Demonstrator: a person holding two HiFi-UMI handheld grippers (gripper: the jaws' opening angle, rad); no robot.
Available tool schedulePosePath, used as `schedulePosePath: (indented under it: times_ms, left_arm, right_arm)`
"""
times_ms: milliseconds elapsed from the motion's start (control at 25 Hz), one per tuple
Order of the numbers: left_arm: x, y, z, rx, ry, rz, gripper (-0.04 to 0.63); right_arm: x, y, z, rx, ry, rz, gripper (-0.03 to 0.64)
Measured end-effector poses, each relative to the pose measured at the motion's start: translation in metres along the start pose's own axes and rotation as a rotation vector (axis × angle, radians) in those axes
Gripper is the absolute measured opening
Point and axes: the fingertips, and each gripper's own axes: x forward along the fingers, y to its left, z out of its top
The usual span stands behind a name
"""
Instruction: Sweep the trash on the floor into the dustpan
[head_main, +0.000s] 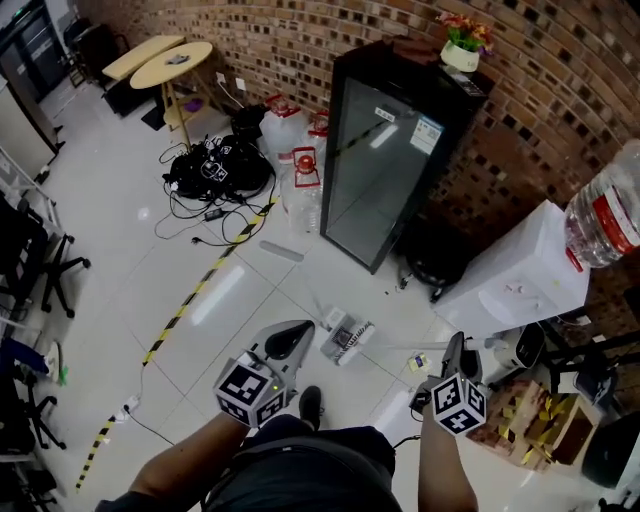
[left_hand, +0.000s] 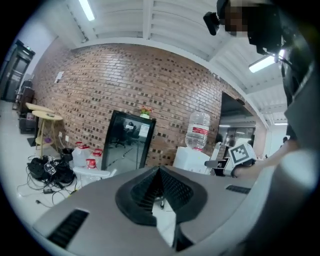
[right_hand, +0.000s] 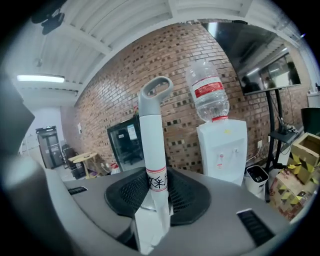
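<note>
The right hand-held gripper (right_hand: 156, 194) is clamped on a grey handle (right_hand: 154, 131), which stands upright between its jaws. The handle carries a red-edged label just above the pads and ends in a loop at the top. What hangs below the jaws cannot be made out. The left hand-held gripper (left_hand: 160, 186) has its jaws pressed together at the tips, with nothing between them. Only a sliver of pale floor shows in the gap nearer the camera.

From the head view, the trash (head_main: 346, 338), a small printed carton, lies on the white tiled floor (head_main: 150, 260) between the two hand-held grippers. It is just beside the left one's tip. A smaller scrap (head_main: 418, 362) lies just left of the right hand-held gripper. A dark shoe (head_main: 310, 404) shows nearer the person than the carton, between the forearms.

Farther out, a black glass-door fridge (head_main: 390, 150) stands against the brick wall (head_main: 300, 40), with a potted plant (head_main: 462, 45) on its top. To its right is a white water dispenser (head_main: 510, 275) with a bottle (head_main: 603, 208) upended on it. Water jugs (head_main: 283, 128) stand left of the fridge, and beside them lies a tangle of black cables (head_main: 215, 168). A strip of yellow-and-black tape (head_main: 195, 295) runs across the floor from the cables toward the lower left. A round table (head_main: 170, 65) stands near the far left corner. A cardboard box (head_main: 545, 420) sits to the right of the right hand-held gripper.
</note>
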Motion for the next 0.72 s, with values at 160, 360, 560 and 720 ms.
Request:
schedulePosePath:
  times_ms: [160, 360, 560, 720]
  left_arm:
    - [0.024, -0.056, 0.020, 0.044, -0.025, -0.084, 0.006]
    - [0.052, -0.134, 0.039, 0.066, -0.054, -0.146, 0.006]
    - [0.069, -0.222, 0.067, 0.107, -0.079, -0.199, 0.006]
    - [0.073, -0.299, 0.089, 0.127, -0.080, -0.237, 0.006]
  right_arm:
    - [-0.047, -0.018, 0.054, -0.123, -0.074, 0.096, 0.124]
    - [-0.102, -0.048, 0.112, -0.194, -0.135, 0.203, 0.126]
    - [-0.162, -0.115, 0.166, -0.207, -0.189, 0.177, 0.124]
    - [-0.217, -0.171, 0.203, -0.228, -0.214, 0.179, 0.124]
